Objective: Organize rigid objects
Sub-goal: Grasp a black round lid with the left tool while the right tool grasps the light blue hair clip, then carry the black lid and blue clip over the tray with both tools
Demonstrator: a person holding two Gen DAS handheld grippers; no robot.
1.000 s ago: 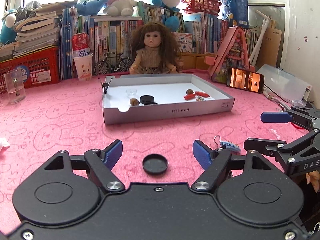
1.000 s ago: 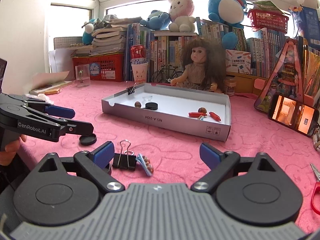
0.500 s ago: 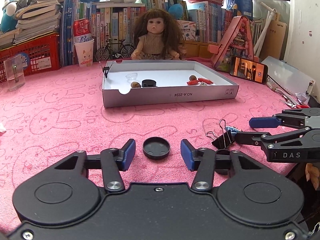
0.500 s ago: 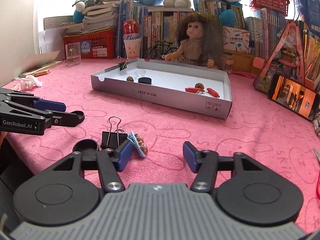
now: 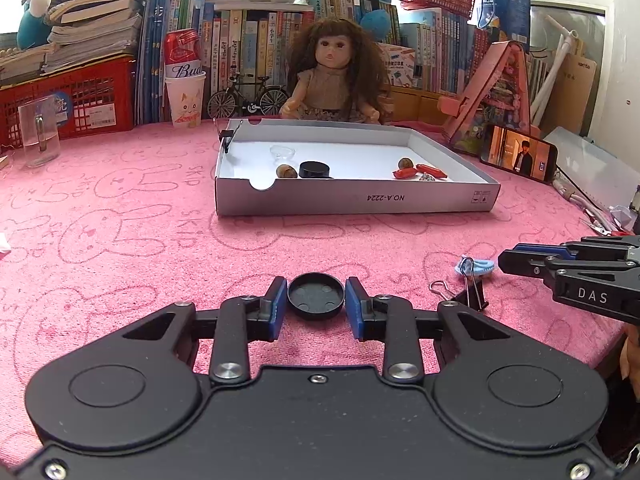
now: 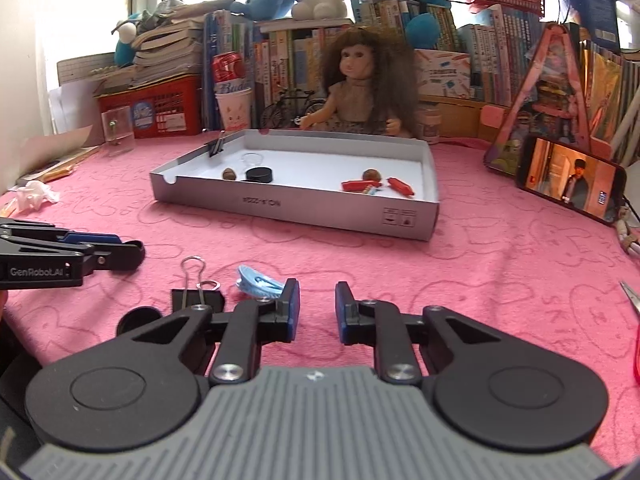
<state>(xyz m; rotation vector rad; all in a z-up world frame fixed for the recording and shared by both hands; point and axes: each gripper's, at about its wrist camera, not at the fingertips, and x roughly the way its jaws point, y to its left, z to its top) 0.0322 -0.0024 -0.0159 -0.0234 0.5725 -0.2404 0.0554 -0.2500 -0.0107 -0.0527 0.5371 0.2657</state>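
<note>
Where the pink cloth (image 5: 120,240) nears its front edge, my left gripper (image 5: 316,303) is closing, blue pads touching both sides of the black cap (image 5: 316,300). My right gripper (image 6: 316,312) is closing on nothing; the blue clip (image 6: 258,285) lies just off its left finger, the binder clip (image 6: 198,298) further left. Bare cloth runs beyond to the white tray (image 5: 356,202) mid-surface.
</note>
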